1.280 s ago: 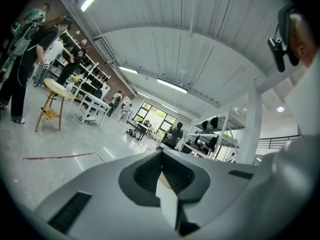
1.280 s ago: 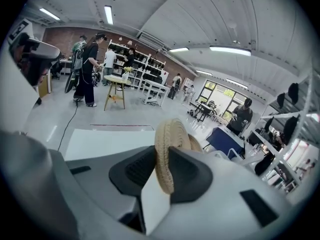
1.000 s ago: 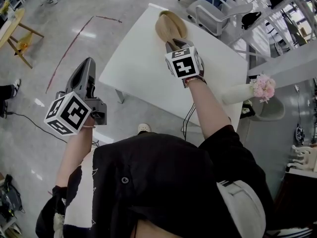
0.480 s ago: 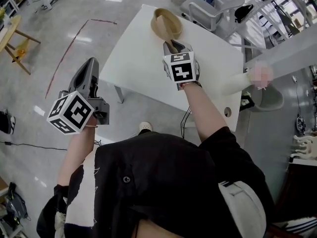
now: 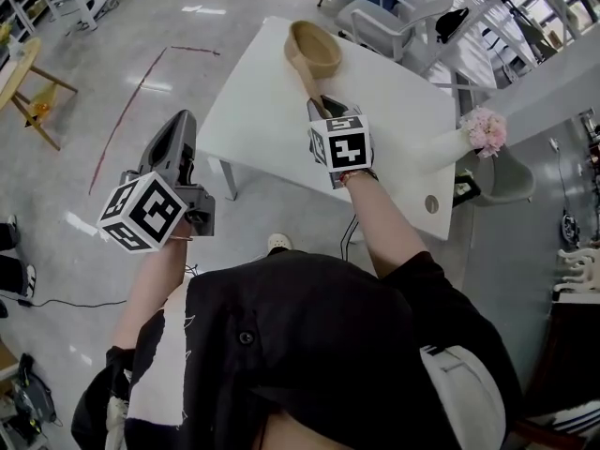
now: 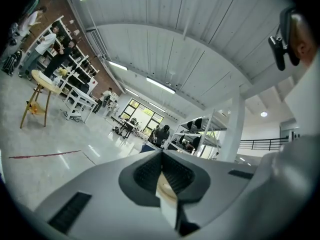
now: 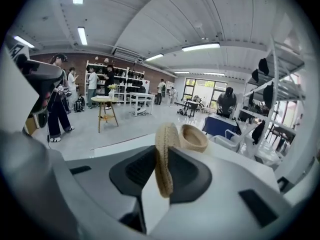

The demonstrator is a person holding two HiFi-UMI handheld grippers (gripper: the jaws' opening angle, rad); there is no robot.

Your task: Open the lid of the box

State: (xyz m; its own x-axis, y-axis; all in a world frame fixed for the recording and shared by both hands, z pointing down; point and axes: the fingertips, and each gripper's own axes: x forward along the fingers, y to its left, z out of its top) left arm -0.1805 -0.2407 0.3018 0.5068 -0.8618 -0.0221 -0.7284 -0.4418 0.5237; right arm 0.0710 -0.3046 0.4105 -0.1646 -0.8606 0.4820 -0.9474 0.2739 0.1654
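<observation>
The round woven box (image 5: 314, 47) stands open at the far end of the white table (image 5: 262, 111), its hollow inside showing. Its flat woven lid (image 5: 305, 75) is off the box and stands on edge just in front of it. My right gripper (image 5: 322, 103) is shut on the lid's near rim. In the right gripper view the lid (image 7: 165, 134) rises edge-on between the jaws of the right gripper (image 7: 161, 156), with the box (image 7: 194, 137) behind it. My left gripper (image 5: 178, 122) hangs over the floor left of the table, jaws together and holding nothing; the left gripper (image 6: 161, 154) points level across the hall.
A white vase with pink flowers (image 5: 486, 131) lies at the table's right edge, near a cable hole (image 5: 431, 203). A grey chair (image 5: 384, 22) stands behind the table. A wooden stool (image 5: 23, 64) and a red floor line (image 5: 131, 92) are to the left. People stand by distant shelves.
The right gripper has drawn back from the box towards me with the lid, which has turned on edge; the box's inside now shows. The left gripper drifted slightly forward.
</observation>
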